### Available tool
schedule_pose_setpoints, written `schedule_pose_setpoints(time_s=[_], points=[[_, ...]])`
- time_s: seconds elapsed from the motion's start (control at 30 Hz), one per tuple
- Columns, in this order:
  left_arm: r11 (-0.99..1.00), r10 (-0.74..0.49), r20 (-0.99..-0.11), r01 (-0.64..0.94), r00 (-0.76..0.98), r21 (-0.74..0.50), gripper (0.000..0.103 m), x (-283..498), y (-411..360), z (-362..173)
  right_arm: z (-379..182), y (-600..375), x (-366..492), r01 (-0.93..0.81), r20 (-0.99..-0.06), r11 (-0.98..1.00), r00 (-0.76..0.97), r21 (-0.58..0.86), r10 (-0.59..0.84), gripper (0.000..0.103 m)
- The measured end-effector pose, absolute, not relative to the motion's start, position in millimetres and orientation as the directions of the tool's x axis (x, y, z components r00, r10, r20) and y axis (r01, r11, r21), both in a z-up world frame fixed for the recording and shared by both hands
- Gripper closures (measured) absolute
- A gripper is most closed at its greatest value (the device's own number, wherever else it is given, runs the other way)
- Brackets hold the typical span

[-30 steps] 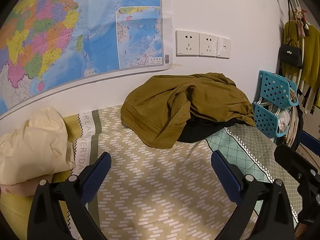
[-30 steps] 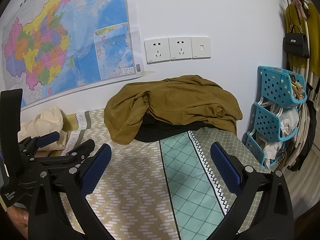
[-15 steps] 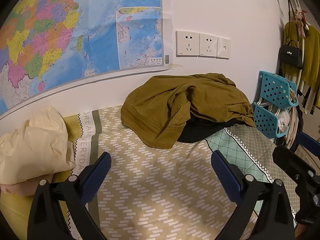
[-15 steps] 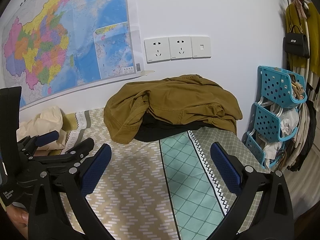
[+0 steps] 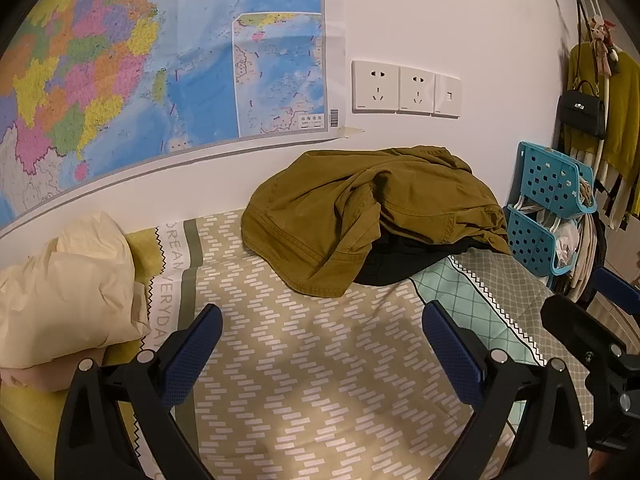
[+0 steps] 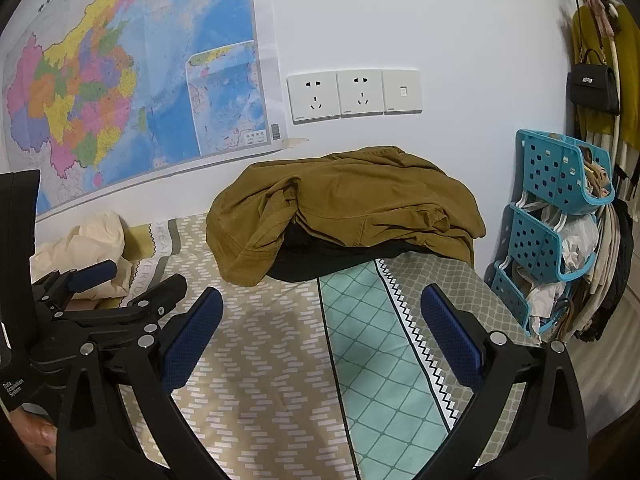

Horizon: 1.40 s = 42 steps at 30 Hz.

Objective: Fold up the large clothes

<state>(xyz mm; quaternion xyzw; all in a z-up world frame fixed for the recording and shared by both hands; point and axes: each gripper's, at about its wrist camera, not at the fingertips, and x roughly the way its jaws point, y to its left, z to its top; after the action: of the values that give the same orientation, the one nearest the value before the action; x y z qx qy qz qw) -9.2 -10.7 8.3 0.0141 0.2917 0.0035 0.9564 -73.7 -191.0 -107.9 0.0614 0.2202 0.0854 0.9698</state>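
A crumpled olive-brown jacket (image 5: 360, 208) (image 6: 352, 208) lies heaped against the wall at the far side of the patterned bed cover (image 5: 304, 360) (image 6: 272, 360). A black garment (image 5: 396, 260) (image 6: 320, 256) shows from under it. My left gripper (image 5: 320, 340) hovers open over the bed, short of the jacket, with nothing between its blue pads. My right gripper (image 6: 320, 332) is open too, empty, to the right of the left one and equally short of the jacket. The left gripper (image 6: 120, 284) also shows at the left edge of the right wrist view.
A cream bundle of cloth (image 5: 64, 288) sits at the bed's left. Blue plastic baskets (image 6: 560, 208) hang beside the bed's right edge, with clothes and a black handbag (image 6: 592, 84) on hooks above. A map (image 5: 140, 60) and wall sockets (image 5: 404, 88) are behind the jacket.
Hardly anything differs; the right gripper's tip has drifted slightly lower and rightward in the left wrist view. Both grippers stay open.
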Motion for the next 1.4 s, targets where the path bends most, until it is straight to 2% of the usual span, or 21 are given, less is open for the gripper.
schedule_pose_setpoints(time_s=[0.47, 1.0, 1.1, 1.33, 1.4], points=[[1.000, 0.010, -0.566, 0.002, 0.824, 0.022, 0.006, -6.1, -10.0, 6.9, -111.2, -188.1, -69.4, -0.152, -0.422, 0.977, 0.884, 0.151, 0.203, 0.005], [0.999, -0.001, -0.615, -0.020, 0.789, -0.028, 0.006, 24.3, 4.0, -3.0, -110.7, -169.7, -23.7, -0.231, -0.460, 0.968, 0.852, 0.100, 0.251, 0.005], [0.999, 0.007, -0.624, -0.034, 0.781, -0.032, 0.006, 31.2, 9.5, -5.3, -113.0, -162.2, -2.5, -0.267, -0.484, 0.959, 0.830, 0.095, 0.278, 0.005], [0.989, 0.120, -0.644, -0.147, 0.756, 0.011, 0.006, 55.1, 48.6, -14.8, -128.1, -113.4, 76.1, -0.398, -0.583, 0.913, 0.722, 0.091, 0.372, 0.005], [0.984, 0.150, -0.648, -0.179, 0.747, 0.021, 0.006, 60.3, 62.3, -18.0, -135.5, -98.8, 101.9, -0.429, -0.610, 0.896, 0.683, 0.110, 0.402, 0.011]])
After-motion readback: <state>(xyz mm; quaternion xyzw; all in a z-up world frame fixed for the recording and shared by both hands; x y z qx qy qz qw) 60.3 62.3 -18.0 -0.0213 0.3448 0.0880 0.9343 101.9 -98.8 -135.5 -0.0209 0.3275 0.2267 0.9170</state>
